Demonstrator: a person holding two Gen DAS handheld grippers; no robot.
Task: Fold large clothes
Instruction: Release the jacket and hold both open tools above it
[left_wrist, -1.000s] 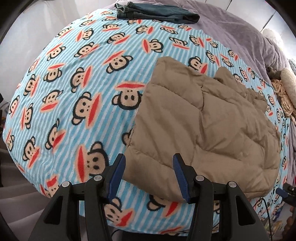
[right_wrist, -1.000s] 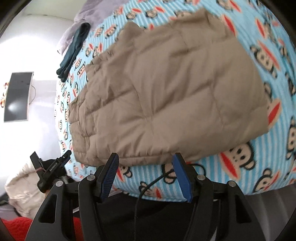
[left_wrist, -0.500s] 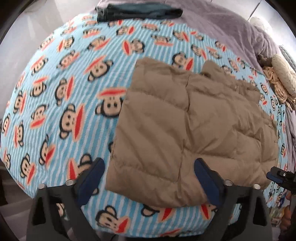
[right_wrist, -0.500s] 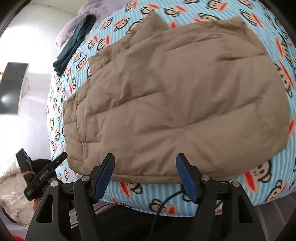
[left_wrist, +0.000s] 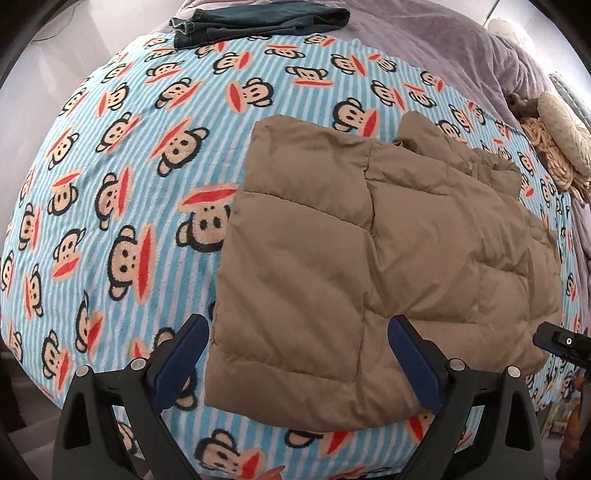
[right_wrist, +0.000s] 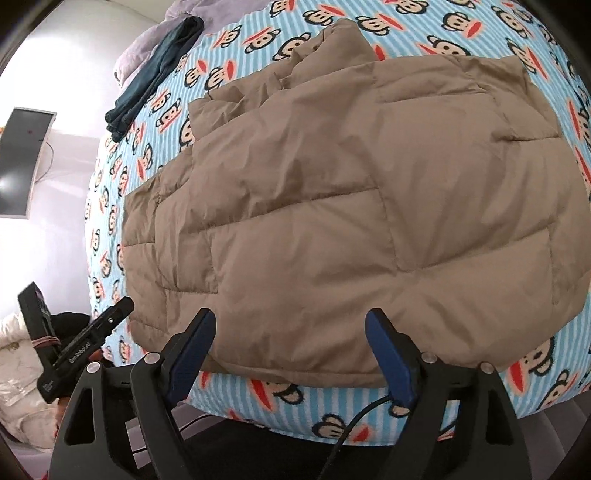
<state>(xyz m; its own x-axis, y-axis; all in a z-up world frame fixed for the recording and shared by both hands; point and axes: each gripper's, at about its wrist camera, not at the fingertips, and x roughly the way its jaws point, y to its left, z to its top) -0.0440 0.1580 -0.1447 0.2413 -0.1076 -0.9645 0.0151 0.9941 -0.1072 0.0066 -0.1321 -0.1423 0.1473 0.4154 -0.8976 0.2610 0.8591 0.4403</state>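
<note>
A tan quilted puffer jacket (left_wrist: 388, 251) lies folded into a rough rectangle on a blue striped monkey-print blanket (left_wrist: 122, 192). It also shows in the right wrist view (right_wrist: 351, 206). My left gripper (left_wrist: 299, 354) is open wide and empty, its blue pads over the jacket's near edge. My right gripper (right_wrist: 291, 347) is open and empty, its pads over another near edge of the jacket. The other gripper's body shows at the right edge of the left view (left_wrist: 565, 343) and at the left of the right view (right_wrist: 74, 347).
Folded dark jeans (left_wrist: 258, 20) lie at the far end of the blanket; they also show in the right wrist view (right_wrist: 155, 74). A purple cover (left_wrist: 461, 48) and a cream knitted item (left_wrist: 557, 140) lie at the far right. A monitor (right_wrist: 22, 162) hangs on the wall.
My left gripper has opened much wider and shifted right over the jacket's edge. My right gripper has moved closer over the jacket and opened slightly more. The jacket has not moved.
</note>
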